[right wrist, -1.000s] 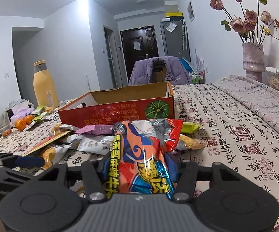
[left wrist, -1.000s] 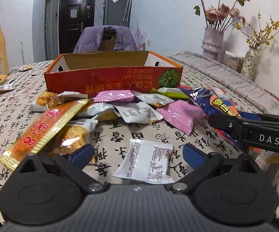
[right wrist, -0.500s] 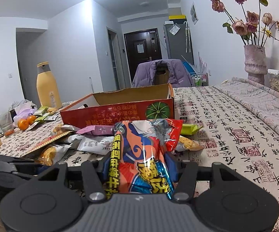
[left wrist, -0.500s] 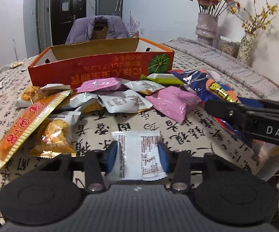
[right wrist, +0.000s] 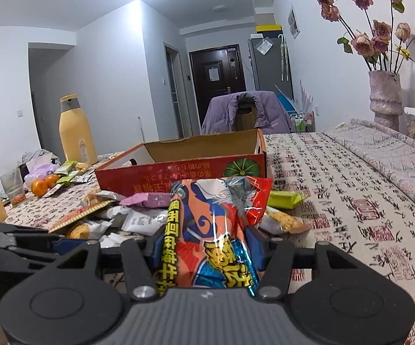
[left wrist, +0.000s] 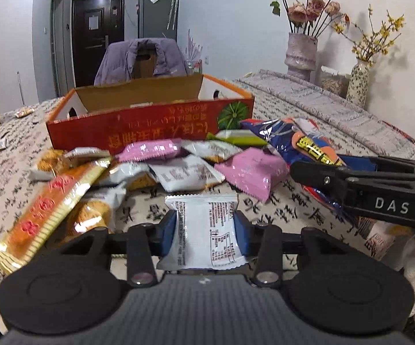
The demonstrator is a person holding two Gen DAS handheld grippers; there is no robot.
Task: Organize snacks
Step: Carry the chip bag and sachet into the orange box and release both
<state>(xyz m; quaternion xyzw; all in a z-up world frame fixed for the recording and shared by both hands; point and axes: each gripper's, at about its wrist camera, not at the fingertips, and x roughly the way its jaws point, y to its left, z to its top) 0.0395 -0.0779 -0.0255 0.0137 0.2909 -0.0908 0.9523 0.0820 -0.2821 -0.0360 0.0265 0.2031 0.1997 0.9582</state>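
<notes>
- Tongs of the left hand (left wrist: 204, 231) pinch a white sachet (left wrist: 204, 230) by its two long edges; the blue pads press on both sides and the sachet's long axis runs straight ahead, along the fingers.
- Tongs of the right hand (right wrist: 206, 247) are clamped on a tall orange-and-blue snack bag (right wrist: 210, 230), which stands between the pads with its top end pointing away toward the box.
- Just past both held packets lies the loose pile on the patterned desk (right wrist: 336, 201): a long gold-and-orange bar (left wrist: 46, 210) at the left, its long axis slanting away to the right, two pink packets (left wrist: 250, 172) in the middle, a green one (right wrist: 286, 198) at the right edge of the heap.
- Beyond the pile, directly ahead of both tongs, stands the open red cardboard box (left wrist: 161, 126), its long side facing the cameras and its near wall touching the farthest packets.
- My reading is that the box is where the snacks go. It lies forward and slightly up from both loads, so each packet has to rise above the near wall before release.
- Neither hand looks clearly closer; the left one faces the middle of the wall, the right one its right end.
- Farther back are a chair with a purple jacket (right wrist: 244, 112) and a vase of flowers (right wrist: 385, 97).
</notes>
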